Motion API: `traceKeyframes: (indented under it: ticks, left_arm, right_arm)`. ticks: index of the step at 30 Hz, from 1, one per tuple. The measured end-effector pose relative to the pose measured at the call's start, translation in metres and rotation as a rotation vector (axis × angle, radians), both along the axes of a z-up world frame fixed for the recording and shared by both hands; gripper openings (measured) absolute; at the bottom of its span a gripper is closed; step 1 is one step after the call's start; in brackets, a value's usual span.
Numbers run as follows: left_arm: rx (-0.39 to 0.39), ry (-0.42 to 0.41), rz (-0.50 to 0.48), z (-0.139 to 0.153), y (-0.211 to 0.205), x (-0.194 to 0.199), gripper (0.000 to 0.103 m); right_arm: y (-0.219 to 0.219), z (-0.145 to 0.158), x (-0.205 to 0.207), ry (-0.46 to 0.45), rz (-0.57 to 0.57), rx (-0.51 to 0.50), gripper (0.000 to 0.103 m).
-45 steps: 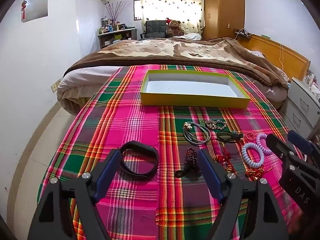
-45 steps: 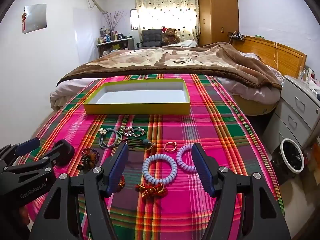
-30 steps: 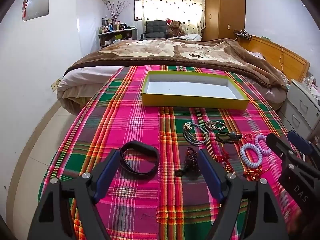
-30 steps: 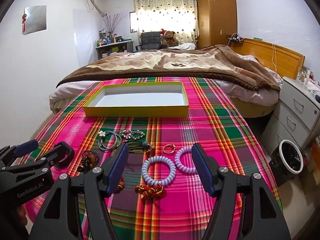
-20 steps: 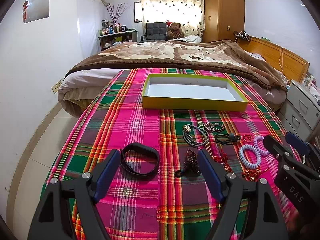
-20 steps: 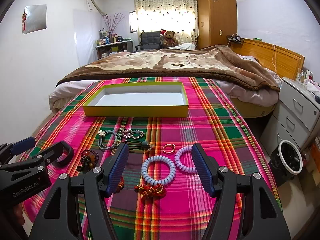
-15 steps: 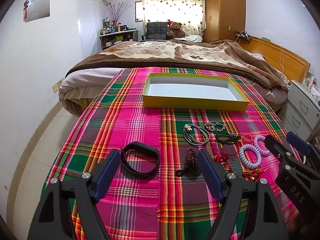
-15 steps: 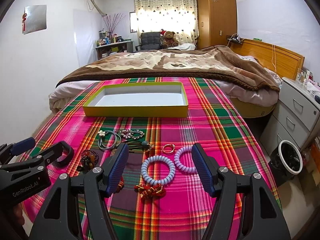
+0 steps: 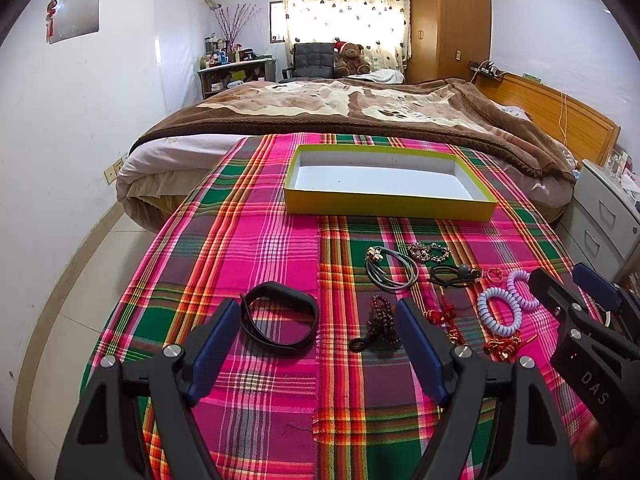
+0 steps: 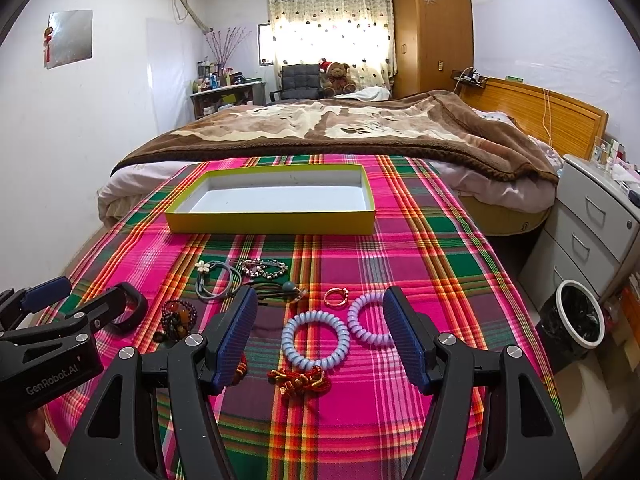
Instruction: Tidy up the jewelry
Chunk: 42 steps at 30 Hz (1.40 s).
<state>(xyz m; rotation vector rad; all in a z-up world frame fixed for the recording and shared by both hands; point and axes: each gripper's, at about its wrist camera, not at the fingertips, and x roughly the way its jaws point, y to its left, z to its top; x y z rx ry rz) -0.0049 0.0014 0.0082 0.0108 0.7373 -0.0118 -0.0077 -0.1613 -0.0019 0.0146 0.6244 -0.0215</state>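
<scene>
Jewelry lies scattered on the plaid cloth (image 10: 420, 240) in front of the shallow yellow box (image 10: 270, 222), whose white inside holds nothing. Only the left wrist view shows the whole black band (image 9: 279, 323), a smooth oval loop just ahead of the left gripper (image 9: 320, 334); from the right it sits half hidden behind that gripper's body. Only the right wrist view shows the thin gold ring (image 10: 335, 296) plainly, beside two ribbed coil ties, pale blue (image 10: 314, 339) and lilac (image 10: 370, 320), and a knotted red-and-gold cord (image 10: 300, 382). Dark beads (image 9: 380, 326) and grey elastic loops (image 9: 391, 269) lie between. The right gripper (image 10: 320, 330) hovers over the coils. Both grippers stand low and level with jaws spread wide, holding nothing.
</scene>
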Motion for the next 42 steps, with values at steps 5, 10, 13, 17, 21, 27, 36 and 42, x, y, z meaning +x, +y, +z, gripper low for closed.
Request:
traceKeyframes:
  ticks: [5,10,13,17,21,27,36,42]
  left_arm:
    - [0.003,0.001,-0.002,-0.0005,-0.0001,0.0001,0.081]
    - [0.005,-0.002,-0.001,-0.0004,0.0001,-0.0003,0.081]
    - [0.004,-0.001,-0.003,-0.0006,-0.0002,0.0001,0.081]
    - [0.003,0.002,-0.002,-0.0009,0.0000,-0.0008,0.081]
    - [0.003,0.001,-0.003,-0.0011,-0.0006,-0.0007,0.081]
    - [0.002,0.004,-0.004,-0.0017,-0.0003,-0.0014,0.081]
    - [-0.003,0.009,-0.014,-0.0023,-0.0003,-0.0010,0.081]
    - [-0.005,0.026,-0.025,-0.0042,0.0013,0.0029,0.081]
  right_arm:
    - [-0.0004,0.0003,-0.0001,-0.001,-0.001,-0.002,0.066]
    - [-0.0007,0.0001,0.0001,0.002,-0.003,-0.003,0.066]
    - [-0.0006,-0.0001,0.0004,0.003,-0.003,-0.003,0.066]
    - [-0.0001,-0.0004,0.0004,0.003,-0.003,-0.004,0.066]
    - [-0.0002,-0.0004,0.0005,0.003,-0.004,-0.004,0.066]
    - [-0.0004,-0.0004,0.0006,0.004,-0.003,-0.005,0.066]
    - [-0.0009,-0.0010,0.0007,0.003,-0.002,-0.005,0.066]
    - [-0.0037,-0.0014,0.0020,0.007,-0.009,-0.007,0.066]
